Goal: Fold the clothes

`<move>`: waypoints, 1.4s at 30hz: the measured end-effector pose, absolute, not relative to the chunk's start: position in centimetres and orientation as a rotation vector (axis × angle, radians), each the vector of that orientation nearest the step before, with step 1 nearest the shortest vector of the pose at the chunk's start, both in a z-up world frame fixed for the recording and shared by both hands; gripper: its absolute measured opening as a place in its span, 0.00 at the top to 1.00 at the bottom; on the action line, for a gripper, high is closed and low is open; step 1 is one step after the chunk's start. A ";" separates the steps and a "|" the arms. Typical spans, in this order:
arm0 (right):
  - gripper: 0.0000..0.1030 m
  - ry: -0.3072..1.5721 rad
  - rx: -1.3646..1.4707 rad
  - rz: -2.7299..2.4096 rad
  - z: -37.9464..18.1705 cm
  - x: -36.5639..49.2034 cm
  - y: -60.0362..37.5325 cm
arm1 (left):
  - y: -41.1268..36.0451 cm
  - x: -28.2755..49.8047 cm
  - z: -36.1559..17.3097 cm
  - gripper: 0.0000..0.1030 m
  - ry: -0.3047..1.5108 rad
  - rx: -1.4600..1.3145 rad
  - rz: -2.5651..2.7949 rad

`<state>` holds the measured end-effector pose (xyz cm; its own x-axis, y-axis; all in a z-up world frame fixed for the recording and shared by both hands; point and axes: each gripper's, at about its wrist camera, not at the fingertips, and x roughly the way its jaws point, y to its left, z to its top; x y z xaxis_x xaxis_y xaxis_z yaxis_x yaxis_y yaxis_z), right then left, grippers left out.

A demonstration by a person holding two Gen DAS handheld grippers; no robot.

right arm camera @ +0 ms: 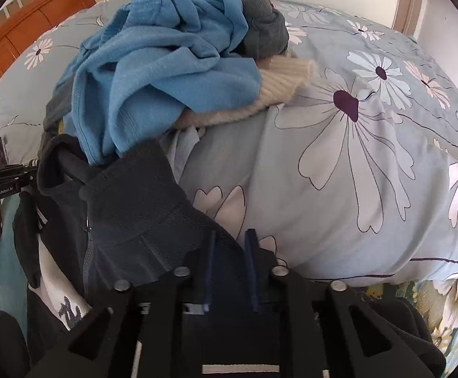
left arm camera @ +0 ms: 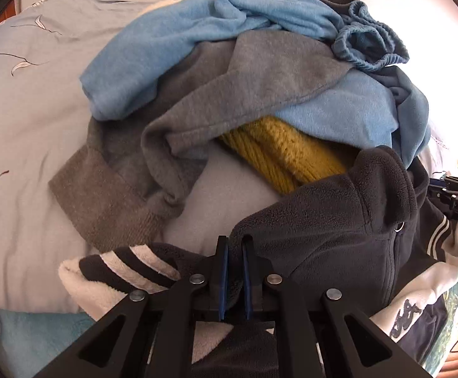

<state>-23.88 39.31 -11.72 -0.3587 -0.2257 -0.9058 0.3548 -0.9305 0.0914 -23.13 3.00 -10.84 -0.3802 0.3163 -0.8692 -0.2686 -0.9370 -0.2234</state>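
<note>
The left gripper (left arm camera: 235, 252) has its jaws drawn narrow, pinching a fold of the dark fleece jacket (left arm camera: 323, 220). The right gripper (right arm camera: 231, 245) likewise nips the same jacket's edge, jaws close together on the fabric. Holding it at two spots probably lets the person pull it clear of the laundry pile (right arm camera: 166, 63) and spread it out. The jacket is charcoal, fuzzy and crumpled, with a striped cuff (left arm camera: 128, 264). It lies at the pile's near side on the floral bedspread (right arm camera: 354, 157), below the blue garments (left arm camera: 172, 41).
</note>
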 end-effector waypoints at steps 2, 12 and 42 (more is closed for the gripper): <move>0.60 0.201 1.526 -2.302 -12.1 -24.2 39.3 | 2.9 -23.1 -10.8 0.91 -0.079 -1.496 2.348; 0.55 0.241 1.596 -2.130 -13.8 -25.5 38.1 | 2.4 -21.5 -10.9 0.90 -0.067 -1.500 2.311; 0.95 0.081 1.403 -2.446 -10.3 -17.9 40.6 | 1.8 -19.2 -9.4 0.94 -0.097 -1.333 2.449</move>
